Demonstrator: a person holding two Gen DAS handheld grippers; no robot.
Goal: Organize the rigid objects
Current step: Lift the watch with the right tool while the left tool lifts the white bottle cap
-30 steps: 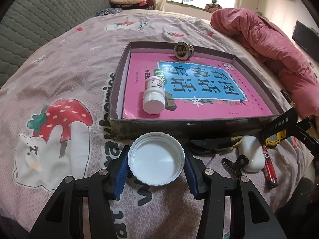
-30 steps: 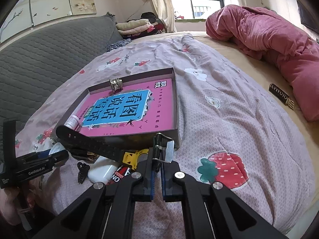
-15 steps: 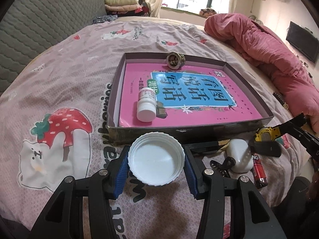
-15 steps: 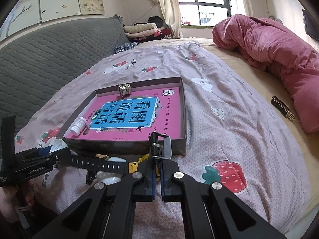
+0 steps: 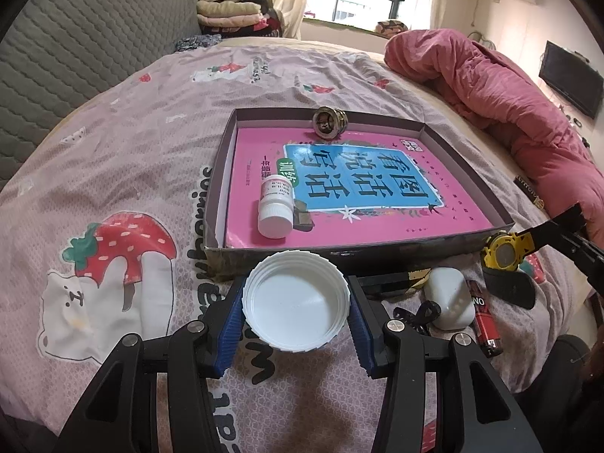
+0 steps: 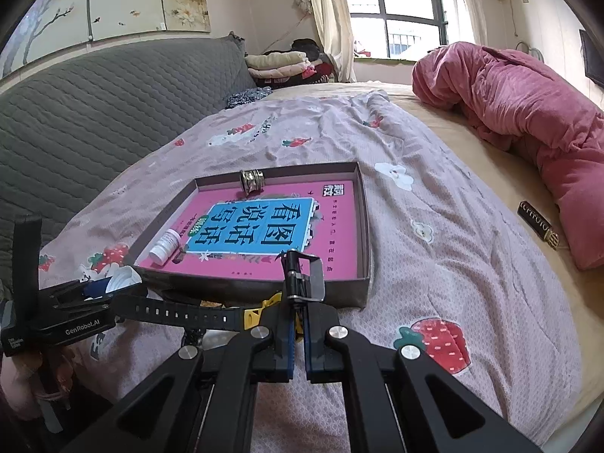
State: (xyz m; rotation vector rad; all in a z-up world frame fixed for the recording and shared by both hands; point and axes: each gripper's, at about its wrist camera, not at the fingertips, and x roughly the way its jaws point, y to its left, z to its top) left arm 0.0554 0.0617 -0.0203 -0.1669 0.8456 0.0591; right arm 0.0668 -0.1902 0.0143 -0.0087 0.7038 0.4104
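Left gripper (image 5: 296, 315): held at part width on a white plastic jar lid (image 5: 295, 299), blue pads pressed on its ribbed rim at 3 and 9 o'clock, open side up, hung over the bedspread (image 5: 113, 173) just short of the tray's near wall. Judged very light, stiff and somewhat slick; the ribbing is taken as the best purchase, and a hard squeeze is likely to spring it out.

Right gripper (image 6: 298, 324): closed fully on the buckle end of a yellow-and-black wristwatch (image 6: 260, 313); the metal buckle (image 6: 305, 275) stands above the fingertips and the long black strap (image 6: 177, 311) trails toward 9 o'clock. Judged light but floppy: the case is rigid, the strap is not, so swing is to be expected when it is carried by one end.

Tray (image 5: 464, 173): a shallow cardboard box lid, lined with a pink book (image 5: 377, 188). Already held inside: a white pill bottle (image 5: 275, 207) lying on its side at 7 o'clock, a metal ring-shaped fitting (image 5: 327, 122) at 12 o'clock.

Outside the tray, at 5 o'clock of it on the bed: a white earbud-style case (image 5: 449, 298), a red lighter (image 5: 485, 321), a black hair clip (image 5: 417, 313).
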